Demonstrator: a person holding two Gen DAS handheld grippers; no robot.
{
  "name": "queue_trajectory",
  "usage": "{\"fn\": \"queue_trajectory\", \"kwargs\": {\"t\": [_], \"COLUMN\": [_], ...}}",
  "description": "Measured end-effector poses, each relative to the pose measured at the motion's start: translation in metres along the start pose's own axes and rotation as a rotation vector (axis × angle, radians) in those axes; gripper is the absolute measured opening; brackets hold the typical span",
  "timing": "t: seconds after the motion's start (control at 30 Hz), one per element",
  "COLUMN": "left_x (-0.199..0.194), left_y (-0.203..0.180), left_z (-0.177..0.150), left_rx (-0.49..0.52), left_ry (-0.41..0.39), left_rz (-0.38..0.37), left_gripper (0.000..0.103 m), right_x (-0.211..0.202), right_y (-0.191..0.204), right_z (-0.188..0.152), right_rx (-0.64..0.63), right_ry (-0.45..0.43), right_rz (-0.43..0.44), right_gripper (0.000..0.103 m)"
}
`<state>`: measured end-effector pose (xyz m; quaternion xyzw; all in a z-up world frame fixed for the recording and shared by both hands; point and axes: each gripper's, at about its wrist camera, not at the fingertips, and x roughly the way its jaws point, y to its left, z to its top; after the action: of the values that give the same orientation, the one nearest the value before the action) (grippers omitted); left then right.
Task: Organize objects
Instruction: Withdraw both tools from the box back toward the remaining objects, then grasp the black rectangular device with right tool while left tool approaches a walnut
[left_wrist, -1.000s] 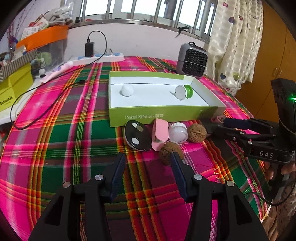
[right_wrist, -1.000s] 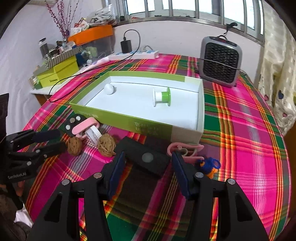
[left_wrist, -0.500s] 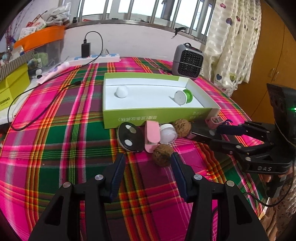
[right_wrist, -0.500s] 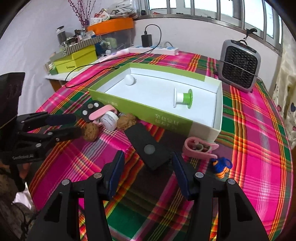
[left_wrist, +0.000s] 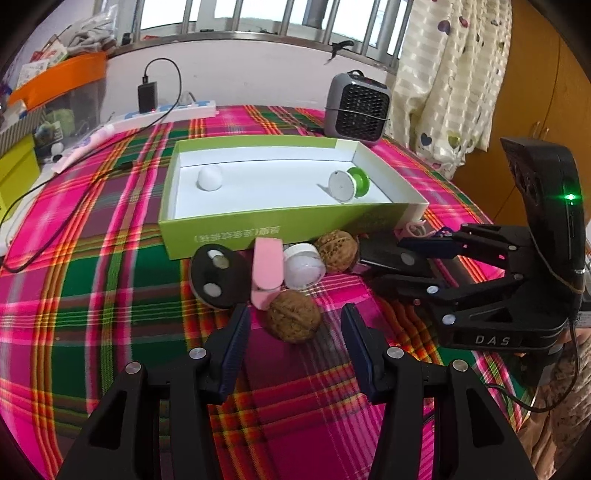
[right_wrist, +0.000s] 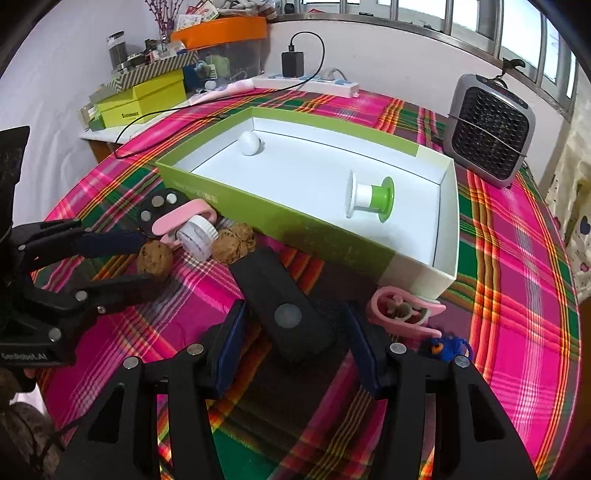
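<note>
A green box (left_wrist: 280, 221) with a white inside holds a white ball (left_wrist: 209, 177) and a green-and-white spool (left_wrist: 349, 185). In front of it lie a black disc (left_wrist: 214, 275), a pink clip (left_wrist: 266, 271), a white cap (left_wrist: 303, 266) and two walnuts. My left gripper (left_wrist: 293, 326) is open with the near walnut (left_wrist: 293, 320) between its fingertips. My right gripper (right_wrist: 293, 332) is open around a black bar (right_wrist: 282, 304). The far walnut (right_wrist: 233, 242) lies at the bar's far end.
A pink clip (right_wrist: 402, 308) and a small blue toy (right_wrist: 445, 349) lie by the box's right corner. A grey heater (right_wrist: 489, 129) stands behind the box. A power strip with charger (right_wrist: 306, 79), cables and storage boxes (right_wrist: 142, 99) sit at the back left.
Both grippers have moved forward. The left one now straddles the near walnut. The right one now straddles the black bar. Both stay open.
</note>
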<state>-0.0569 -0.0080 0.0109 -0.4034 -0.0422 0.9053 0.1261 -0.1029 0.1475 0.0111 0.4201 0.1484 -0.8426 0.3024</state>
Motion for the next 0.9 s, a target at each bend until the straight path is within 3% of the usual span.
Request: {"fn": "queue_trajectory", "kwargs": {"t": [0.27,0.33,0.63,0.7,0.9], "left_x": [0.0048,0.0050,0.0039,0.0040,0.0039], "left_y": [0.0012,0.0010,-0.0008,-0.0007,-0.0008], "left_z": [0.0022,0.0025,0.0014,0.0008,0.0001], "left_rx": [-0.015,-0.015,-0.017,-0.018,-0.023], "left_ry": [0.011,0.011,0.009,0.010,0.010], "left_rz": [0.013,0.017,0.020,0.019,0.020], "left_gripper": [0.049,0.049,0.036,0.031,0.029], "right_x": [0.0018,0.0017,0.0002,0.0000,-0.0012], "right_y": [0.0006,0.0019,0.0068,0.0073,0.0075], "right_z": [0.0017,0.0019,0.0009,0.0004,-0.0011], "right_rx": [-0.001,-0.006,-0.018,-0.014,0.000], "right_ry": [-0.011,-0.015,-0.026,-0.027,-0.032], "right_rz": [-0.003,0.002,-0.006,-0.008,-0.008], "right_gripper": [0.053,0.045,0.028,0.028,0.028]}}
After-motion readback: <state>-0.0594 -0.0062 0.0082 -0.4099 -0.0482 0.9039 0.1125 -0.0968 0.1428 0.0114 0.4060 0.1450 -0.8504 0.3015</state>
